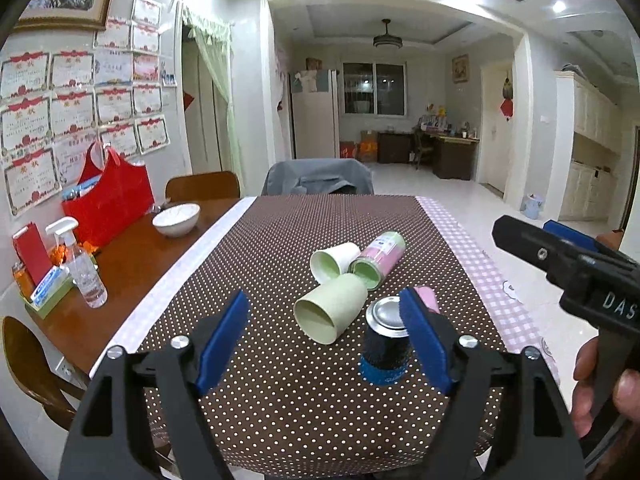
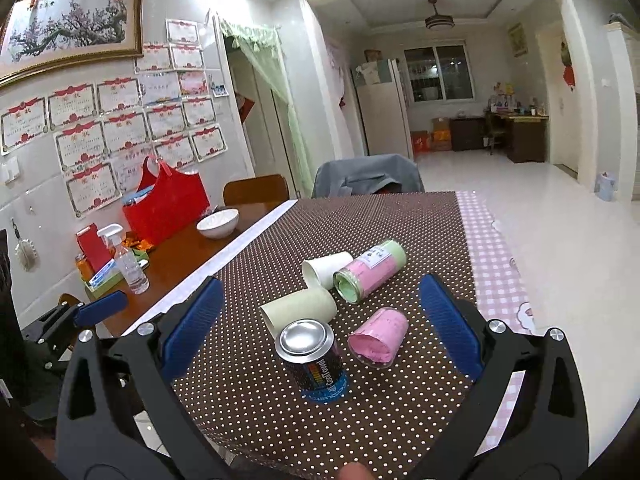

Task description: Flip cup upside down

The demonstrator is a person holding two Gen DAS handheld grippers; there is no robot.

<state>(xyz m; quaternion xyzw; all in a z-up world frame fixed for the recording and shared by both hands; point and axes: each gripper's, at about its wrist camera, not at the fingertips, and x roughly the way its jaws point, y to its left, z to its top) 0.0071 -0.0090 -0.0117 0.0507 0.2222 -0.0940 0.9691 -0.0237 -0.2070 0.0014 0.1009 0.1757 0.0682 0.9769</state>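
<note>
Several cups lie on their sides on the brown dotted tablecloth (image 1: 280, 400): a pale green cup (image 1: 332, 312) (image 2: 300, 310) with its mouth toward me, a white cup (image 1: 334, 264) (image 2: 324, 270), a pink-and-green cup (image 1: 378, 262) (image 2: 370, 272) and a pink cup (image 2: 378, 340). A dark can (image 1: 386, 344) (image 2: 314, 356) stands nearest, its bare metal end up. My left gripper (image 1: 324, 296) is open and holds nothing, short of the pale green cup. Its right finger hides most of the pink cup. My right gripper (image 2: 320, 284) is open too, framing the can and pink cup from above.
A white bowl (image 1: 176, 220), a red bag (image 1: 110, 200) and a spray bottle (image 1: 82, 268) stand on the bare wood at the left. A chair draped with a grey jacket (image 1: 318, 178) is at the far end. The table's right edge has pink checked cloth (image 1: 496, 292).
</note>
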